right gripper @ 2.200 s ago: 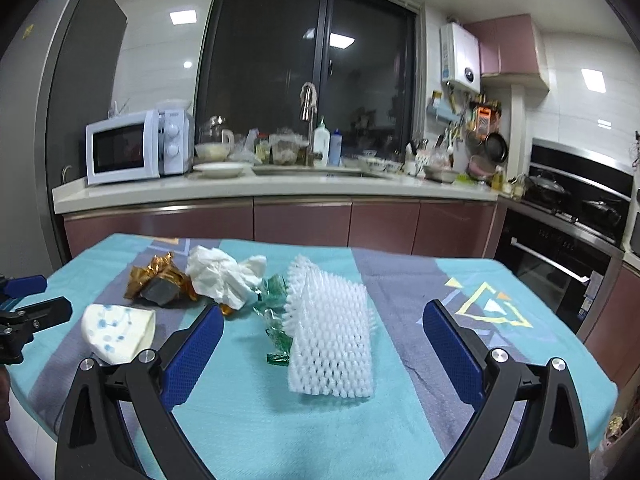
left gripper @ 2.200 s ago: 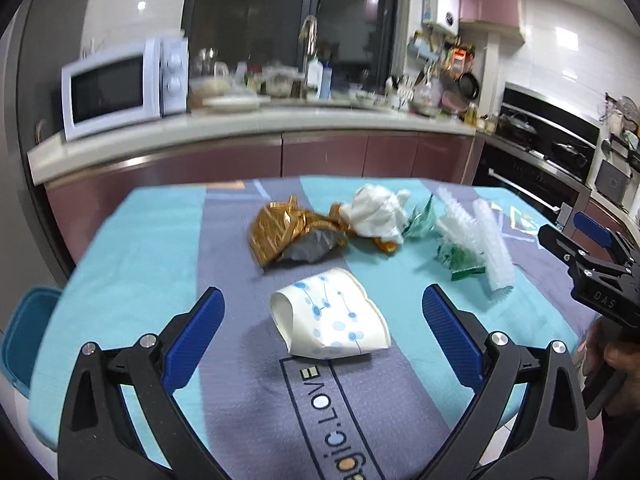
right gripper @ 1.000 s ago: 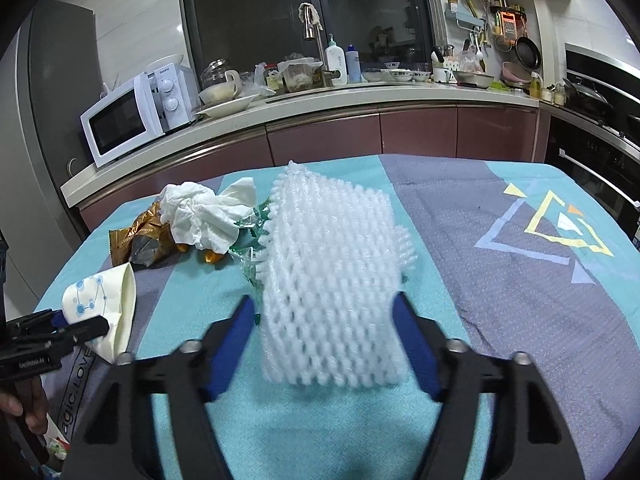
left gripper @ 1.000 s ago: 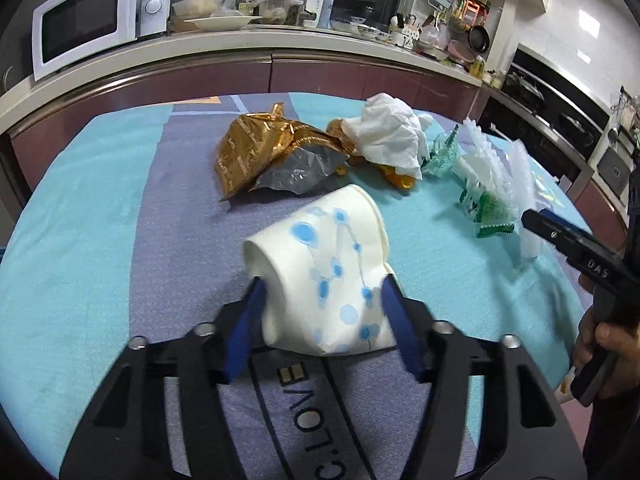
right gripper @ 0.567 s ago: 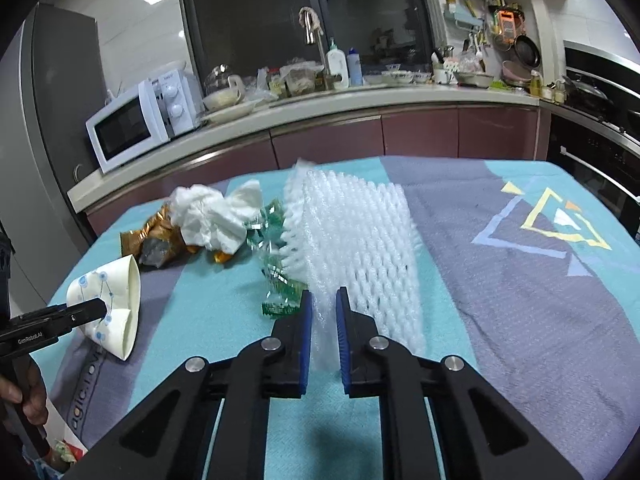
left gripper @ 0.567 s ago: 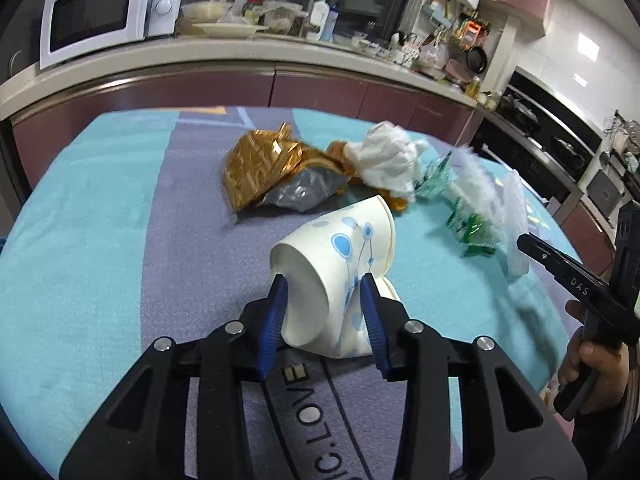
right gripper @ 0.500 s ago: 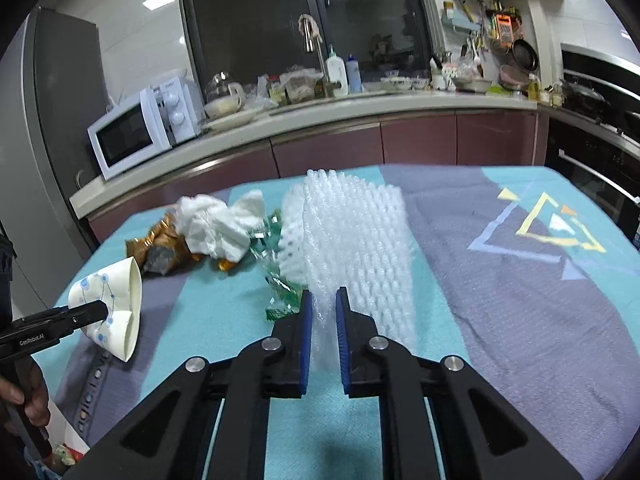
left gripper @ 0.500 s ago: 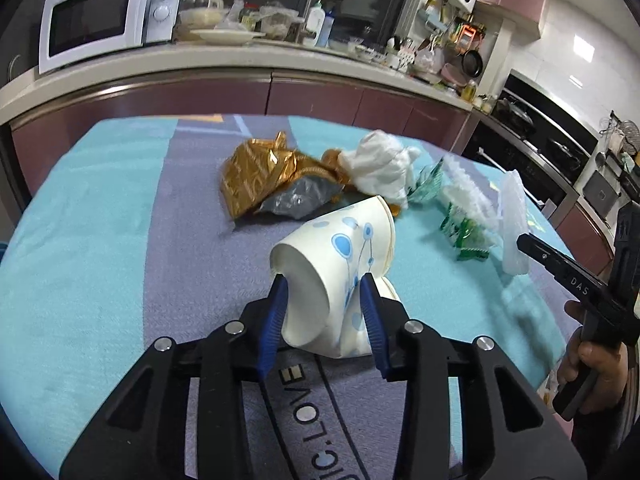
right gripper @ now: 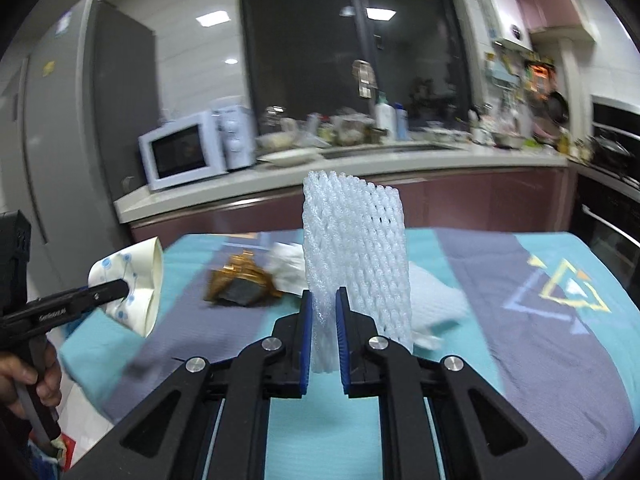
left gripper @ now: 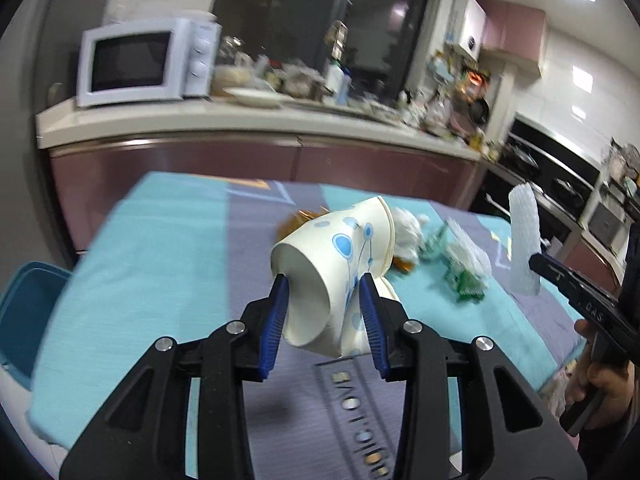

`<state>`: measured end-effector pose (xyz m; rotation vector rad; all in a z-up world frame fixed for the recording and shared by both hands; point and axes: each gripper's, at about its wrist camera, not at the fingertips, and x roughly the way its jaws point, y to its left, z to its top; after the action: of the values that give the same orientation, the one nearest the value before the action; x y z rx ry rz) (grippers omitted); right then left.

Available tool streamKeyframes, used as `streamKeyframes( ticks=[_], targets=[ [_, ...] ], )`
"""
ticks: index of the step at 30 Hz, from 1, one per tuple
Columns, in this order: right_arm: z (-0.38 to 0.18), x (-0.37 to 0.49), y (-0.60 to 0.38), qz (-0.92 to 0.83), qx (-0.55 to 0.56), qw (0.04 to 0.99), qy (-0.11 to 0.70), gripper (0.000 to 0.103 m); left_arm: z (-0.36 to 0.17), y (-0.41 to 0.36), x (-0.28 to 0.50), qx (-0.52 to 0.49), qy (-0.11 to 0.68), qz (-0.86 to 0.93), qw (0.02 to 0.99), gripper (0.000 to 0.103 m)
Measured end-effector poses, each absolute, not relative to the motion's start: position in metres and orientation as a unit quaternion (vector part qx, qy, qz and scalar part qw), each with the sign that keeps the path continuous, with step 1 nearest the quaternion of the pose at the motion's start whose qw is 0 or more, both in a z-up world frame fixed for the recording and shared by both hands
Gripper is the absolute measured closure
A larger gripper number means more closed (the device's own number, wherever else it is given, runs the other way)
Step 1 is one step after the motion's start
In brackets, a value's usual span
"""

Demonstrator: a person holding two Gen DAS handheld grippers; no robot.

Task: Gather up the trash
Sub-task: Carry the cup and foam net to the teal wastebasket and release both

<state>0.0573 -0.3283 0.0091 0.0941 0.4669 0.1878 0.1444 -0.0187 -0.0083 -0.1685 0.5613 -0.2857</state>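
A crushed white paper cup [left gripper: 332,268] with blue dots hangs above the table, pinched between the blue pads of my left gripper [left gripper: 323,284]. In the right wrist view the same paper cup [right gripper: 134,284] shows at the left, held by the left gripper [right gripper: 120,290]. My right gripper [right gripper: 323,300] is shut on a white foam net sleeve [right gripper: 356,248], which stands upright above the cloth. From the left wrist view the foam sleeve [left gripper: 523,240] rises at the right, over the right gripper [left gripper: 538,268]. On the table lie a gold wrapper [right gripper: 236,284], crumpled white tissue [left gripper: 406,232] and a green wrapper [left gripper: 464,280].
The table carries a teal and grey cloth [right gripper: 500,320]. A blue bin [left gripper: 24,312] stands off the table's left edge. Behind runs a kitchen counter with a microwave [left gripper: 144,62] and dishes; an oven [right gripper: 608,216] is at the right. A second piece of white foam [right gripper: 436,296] lies behind the sleeve.
Both grippers closed on their items and rose: the left lifted the paper cup off the cloth, the right lifted the foam sleeve upright. Both views now look more level, toward the counter.
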Motion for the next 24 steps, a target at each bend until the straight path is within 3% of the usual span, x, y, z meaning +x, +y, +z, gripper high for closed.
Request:
streamKeyframes(
  ticks=[15, 24],
  targets=[
    [0.053, 0.076, -0.151, 0.325, 0.005, 0.926, 0.193, 0.093, 0.057, 0.179, 0.061, -0.075, 0.189, 0.064, 0.977, 0.066],
    [0.053, 0.108, -0.028, 0.447, -0.023, 0.865, 0.225, 0.093, 0.044, 0.276, 0.044, -0.09, 0.203, 0.149, 0.964, 0.065]
  ],
)
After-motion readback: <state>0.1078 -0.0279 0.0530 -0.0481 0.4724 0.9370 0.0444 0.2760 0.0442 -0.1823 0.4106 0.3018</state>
